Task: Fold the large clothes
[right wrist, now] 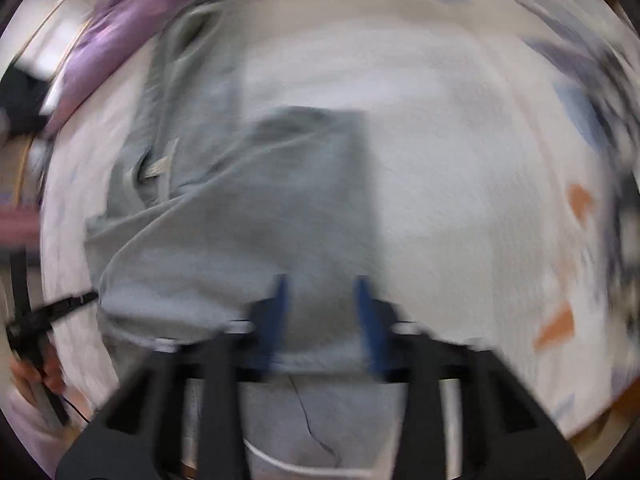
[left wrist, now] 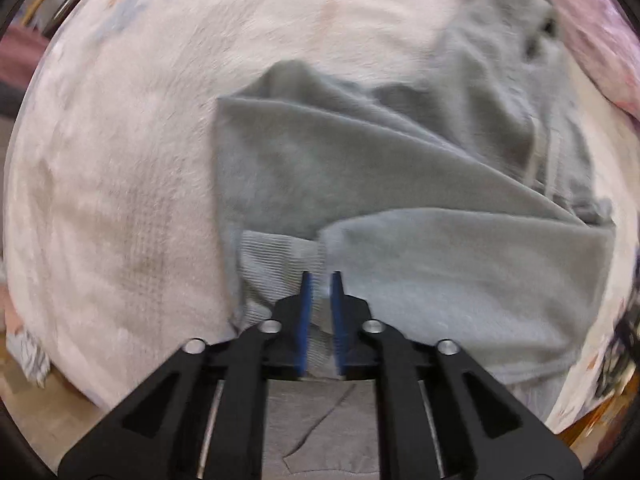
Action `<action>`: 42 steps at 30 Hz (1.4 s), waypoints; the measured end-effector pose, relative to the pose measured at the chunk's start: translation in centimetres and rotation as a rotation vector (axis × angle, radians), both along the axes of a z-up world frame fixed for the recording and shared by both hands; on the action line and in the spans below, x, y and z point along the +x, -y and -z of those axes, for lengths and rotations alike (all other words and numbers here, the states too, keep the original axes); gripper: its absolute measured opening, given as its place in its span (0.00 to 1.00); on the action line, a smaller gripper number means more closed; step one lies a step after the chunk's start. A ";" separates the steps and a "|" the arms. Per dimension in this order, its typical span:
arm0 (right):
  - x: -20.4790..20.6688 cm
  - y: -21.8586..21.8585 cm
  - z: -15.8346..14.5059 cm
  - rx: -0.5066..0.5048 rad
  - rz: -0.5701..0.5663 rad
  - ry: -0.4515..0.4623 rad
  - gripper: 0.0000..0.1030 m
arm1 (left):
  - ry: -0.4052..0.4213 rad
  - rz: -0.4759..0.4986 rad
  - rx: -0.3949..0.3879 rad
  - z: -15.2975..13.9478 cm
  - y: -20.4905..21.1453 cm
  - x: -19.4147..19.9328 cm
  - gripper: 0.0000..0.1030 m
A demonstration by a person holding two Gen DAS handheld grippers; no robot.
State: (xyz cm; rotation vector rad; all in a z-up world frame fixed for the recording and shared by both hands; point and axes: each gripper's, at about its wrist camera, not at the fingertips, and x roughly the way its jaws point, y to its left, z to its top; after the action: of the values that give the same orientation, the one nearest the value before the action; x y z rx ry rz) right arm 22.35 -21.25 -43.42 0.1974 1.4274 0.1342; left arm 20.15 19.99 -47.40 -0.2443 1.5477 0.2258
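A large grey garment (left wrist: 360, 168) lies rumpled on a white fleecy blanket (left wrist: 120, 160), with one fold laid over the lower part. My left gripper (left wrist: 321, 276) points down at the near edge and is shut on the garment's ribbed hem (left wrist: 276, 256), which is pinched between the blue pads. In the blurred right wrist view the same grey garment (right wrist: 248, 208) spreads to the left and ahead. My right gripper (right wrist: 322, 280) stands over its near right corner. Its blue fingers (right wrist: 280, 300) are visibly apart, and the cloth lies flat between them.
Pink and purple bedding (left wrist: 600, 40) is bunched at the far side, also purple bedding (right wrist: 108, 44). The blanket's edge and wooden floor (left wrist: 600, 404) show near the bottom. A person's hand (right wrist: 28, 376) holds a black device at the lower left of the right wrist view.
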 end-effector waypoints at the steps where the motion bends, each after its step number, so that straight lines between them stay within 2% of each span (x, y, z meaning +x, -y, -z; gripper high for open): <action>1: 0.2 -0.4 1.0 -0.022 -0.019 -0.021 0.03 | -0.008 0.009 0.004 0.4 0.3 -0.1 0.05; 3: 0.6 -0.7 5.1 -0.063 -0.032 -0.105 0.00 | -0.057 0.013 0.044 2.8 0.6 -0.2 0.02; 5: 0.7 0.0 6.8 -0.026 0.008 -0.088 0.00 | -0.056 0.005 0.061 4.9 0.7 -0.4 0.03; 7: 0.6 0.5 6.5 -0.001 0.050 -0.087 0.00 | -0.039 0.001 0.097 5.0 1.1 -0.2 0.03; 9: 0.3 1.4 5.7 0.009 0.071 -0.081 0.00 | -0.036 -0.035 0.095 4.9 0.8 -0.3 0.04; 12: 0.2 2.2 4.4 0.046 0.118 -0.112 0.08 | -0.031 -0.056 0.089 4.2 0.7 -0.5 0.03; 14: 0.4 0.2 3.5 0.052 0.144 -0.154 0.35 | -0.031 -0.048 0.076 3.6 0.7 -0.7 0.05; 15: 0.4 0.2 2.8 0.056 0.152 -0.154 0.66 | -0.021 -0.055 0.052 3.0 0.6 -1.0 0.05; 16: 0.5 -0.1 1.4 0.057 0.151 -0.111 0.77 | -0.012 -0.060 0.034 2.4 0.5 -1.1 0.05; 18: 0.6 -1.1 -1.6 0.030 0.115 -0.014 0.80 | -0.003 -0.046 0.038 1.1 0.8 -1.5 0.06; 20: 1.0 -3.6 -2.6 0.007 0.078 -0.002 0.85 | 0.004 -0.036 0.037 0.1 0.9 -1.9 0.13; 22: 1.0 -4.2 -4.1 0.010 0.062 0.009 0.85 | 0.018 -0.039 0.019 -1.3 1.0 -2.5 0.30; 26: 0.2 -6.3 -5.6 0.019 0.045 0.005 0.85 | 0.049 -0.033 0.020 -4.5 1.3 -3.3 0.31; 29: -0.1 -6.1 -7.1 0.055 0.062 -0.012 0.86 | 0.065 -0.043 0.023 -7.0 0.8 -4.7 0.36; 36: -0.9 -6.2 -10.6 0.089 0.121 0.000 0.90 | 0.099 -0.065 0.011 -12.4 1.8 -5.5 0.36; 42: -1.2 -7.1 -12.8 0.080 0.122 -0.031 0.90 | 0.129 -0.048 0.016 -16.8 1.8 -5.8 0.37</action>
State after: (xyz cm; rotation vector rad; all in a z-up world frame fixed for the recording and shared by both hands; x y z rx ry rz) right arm 21.11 -14.17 -30.59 0.3528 1.4376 0.0885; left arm 14.37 18.22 -30.64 -0.2785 1.4129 0.2549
